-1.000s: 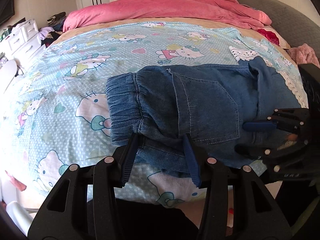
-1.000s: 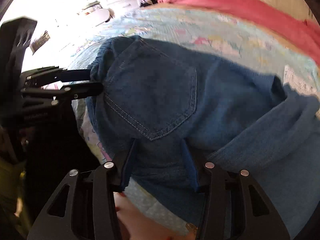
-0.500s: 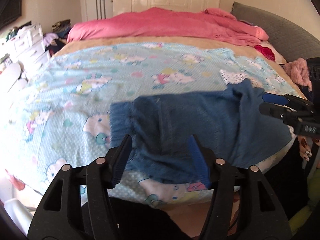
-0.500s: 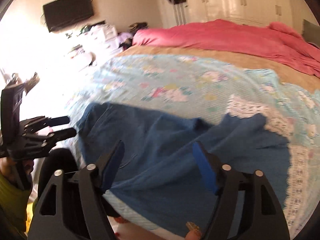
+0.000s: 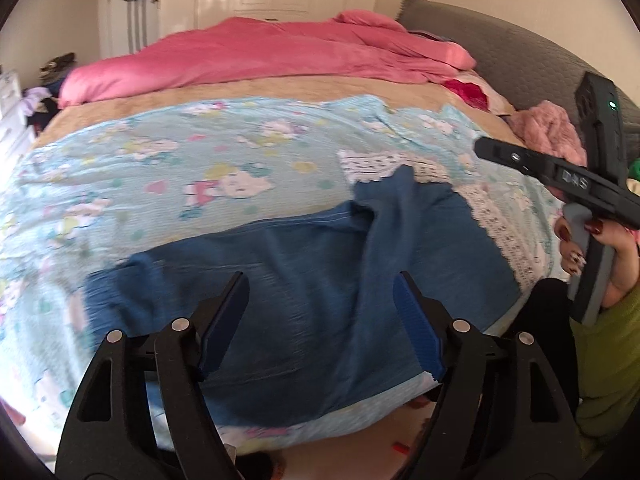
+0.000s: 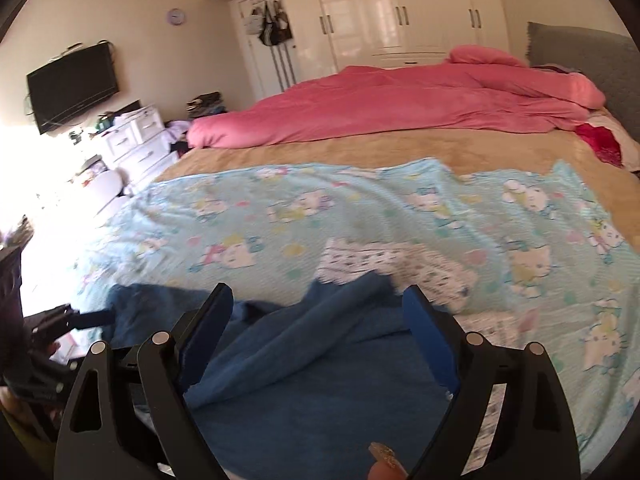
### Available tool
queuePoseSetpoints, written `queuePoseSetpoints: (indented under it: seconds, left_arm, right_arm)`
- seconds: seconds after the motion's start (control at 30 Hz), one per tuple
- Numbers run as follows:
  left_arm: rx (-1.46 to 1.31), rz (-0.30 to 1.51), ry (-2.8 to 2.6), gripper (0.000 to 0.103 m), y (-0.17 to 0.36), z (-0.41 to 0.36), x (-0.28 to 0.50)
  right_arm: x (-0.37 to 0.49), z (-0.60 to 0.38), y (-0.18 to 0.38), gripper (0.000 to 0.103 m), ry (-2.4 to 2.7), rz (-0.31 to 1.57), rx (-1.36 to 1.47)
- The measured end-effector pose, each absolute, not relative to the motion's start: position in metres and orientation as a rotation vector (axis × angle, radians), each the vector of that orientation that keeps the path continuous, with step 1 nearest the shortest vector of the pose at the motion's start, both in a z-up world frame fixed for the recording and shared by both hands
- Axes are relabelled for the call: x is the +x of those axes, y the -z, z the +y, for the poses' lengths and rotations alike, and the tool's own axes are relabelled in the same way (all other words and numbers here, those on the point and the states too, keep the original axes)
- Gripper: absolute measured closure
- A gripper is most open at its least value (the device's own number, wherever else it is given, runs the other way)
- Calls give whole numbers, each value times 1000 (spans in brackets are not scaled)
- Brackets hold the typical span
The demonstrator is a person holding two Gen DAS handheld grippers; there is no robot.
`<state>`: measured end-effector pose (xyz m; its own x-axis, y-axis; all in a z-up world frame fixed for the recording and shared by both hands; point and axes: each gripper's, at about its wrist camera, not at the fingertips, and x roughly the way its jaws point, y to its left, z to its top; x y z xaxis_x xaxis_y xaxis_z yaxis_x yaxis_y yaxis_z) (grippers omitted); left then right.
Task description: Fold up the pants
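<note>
Because the pants (image 5: 304, 300) are soft, limp denim lying rumpled at the bed's (image 5: 248, 92) near edge, they will sag; the left tongs (image 5: 320, 320) and right tongs (image 6: 316, 340), both apart and empty, should pinch the hems.

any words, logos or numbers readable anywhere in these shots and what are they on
"DAS": pale letters on the black side of the right tool, seen from the left wrist view; slightly blurred, so the reading is likely but not certain.
Wall clock: face too small to read any numerals.
Cartoon-cat blanket: pictures only, no legible words.
Denim pants: no label visible.
Nothing else legible.
</note>
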<state>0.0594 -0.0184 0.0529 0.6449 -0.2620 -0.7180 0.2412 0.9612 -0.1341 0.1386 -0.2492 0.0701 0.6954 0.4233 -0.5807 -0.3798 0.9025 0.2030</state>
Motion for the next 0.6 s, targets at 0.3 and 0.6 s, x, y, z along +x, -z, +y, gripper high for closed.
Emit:
queuePoseSetpoints:
  seconds: [0.3, 0.6]
  left_arm:
    - [-39, 871, 383, 34, -33, -56, 95]
    - [-116, 928, 402, 34, 6, -61, 105]
  right_arm:
    - [182, -265, -57, 17, -366, 735, 68]
    - [231, -202, -34, 17, -417, 854, -46]
